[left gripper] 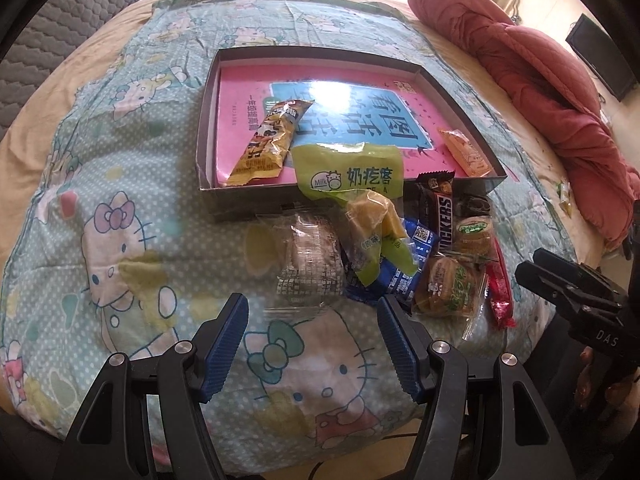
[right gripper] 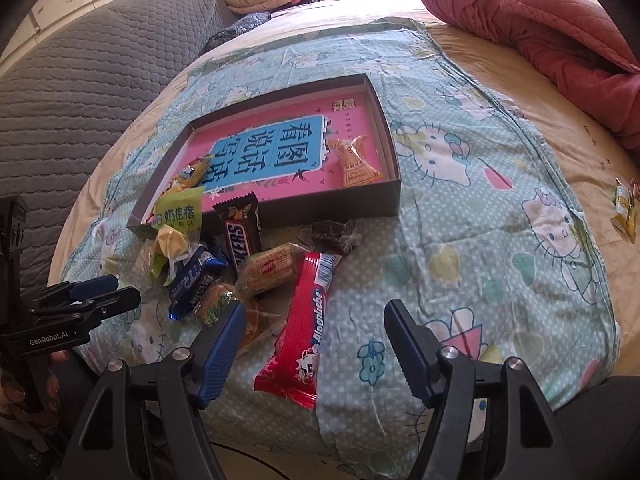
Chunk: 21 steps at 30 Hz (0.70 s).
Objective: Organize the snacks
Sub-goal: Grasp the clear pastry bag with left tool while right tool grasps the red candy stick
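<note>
A shallow box (left gripper: pixel 208 128) (right gripper: pixel 384 120) with a pink book inside lies on the cartoon-cat quilt. In it are a yellow snack bar (left gripper: pixel 268 140) and an orange packet (left gripper: pixel 464 152) (right gripper: pixel 354 164). A green milk pouch (left gripper: pixel 348 172) (right gripper: pixel 178 210) hangs over the box's near wall. In front lies a pile: a clear-wrapped cake (left gripper: pixel 310 268), a Snickers bar (left gripper: pixel 440 216) (right gripper: pixel 240 232), blue wrappers (right gripper: pixel 192 280) and a red Alpenliebe packet (right gripper: pixel 304 328). My left gripper (left gripper: pixel 312 344) is open and empty before the cake. My right gripper (right gripper: pixel 316 344) is open above the red packet's near end.
A red quilt (right gripper: pixel 540 28) is bunched at the far right of the bed and a grey padded cover (right gripper: pixel 80 80) lies at the left. Small yellow candies (right gripper: pixel 624 208) sit on the beige sheet at the right edge. A hand (left gripper: pixel 600 384) holds the other gripper.
</note>
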Available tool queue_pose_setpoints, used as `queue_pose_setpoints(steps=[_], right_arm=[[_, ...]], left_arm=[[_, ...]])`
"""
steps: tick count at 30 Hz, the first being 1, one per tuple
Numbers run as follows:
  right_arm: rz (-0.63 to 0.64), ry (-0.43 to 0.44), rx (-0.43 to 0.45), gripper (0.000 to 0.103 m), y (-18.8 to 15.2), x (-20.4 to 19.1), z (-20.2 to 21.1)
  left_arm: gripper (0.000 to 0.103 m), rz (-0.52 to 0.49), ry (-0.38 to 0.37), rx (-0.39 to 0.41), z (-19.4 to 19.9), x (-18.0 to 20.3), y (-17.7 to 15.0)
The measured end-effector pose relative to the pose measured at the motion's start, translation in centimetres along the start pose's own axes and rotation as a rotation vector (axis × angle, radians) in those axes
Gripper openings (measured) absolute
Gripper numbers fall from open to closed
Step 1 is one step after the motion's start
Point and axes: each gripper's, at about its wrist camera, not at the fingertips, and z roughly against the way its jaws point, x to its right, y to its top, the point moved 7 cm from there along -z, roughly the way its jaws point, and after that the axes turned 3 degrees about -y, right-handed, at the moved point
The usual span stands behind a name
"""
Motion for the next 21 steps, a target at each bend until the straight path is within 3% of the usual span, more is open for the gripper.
queue_pose_setpoints(steps=[10,15,21], right_arm=[[0.006,-0.038,-0.065,0.069,-0.7,0.2,-2.8],[0.042,-0.044,-0.061,0.054,-0.5,-0.2,-3.9],[0.062,-0.053,-0.055,0.050,-0.4,-0.4,-4.1]], left_arm=[[0.069,0.009,-0.015,-0.022,-1.5,0.0,0.1],[0.069,0.027,-0.003,-0.036,-2.1,-0.9,0.3],[0.069,0.065,0.012,-0.033,-2.1,-2.2,0.7]])
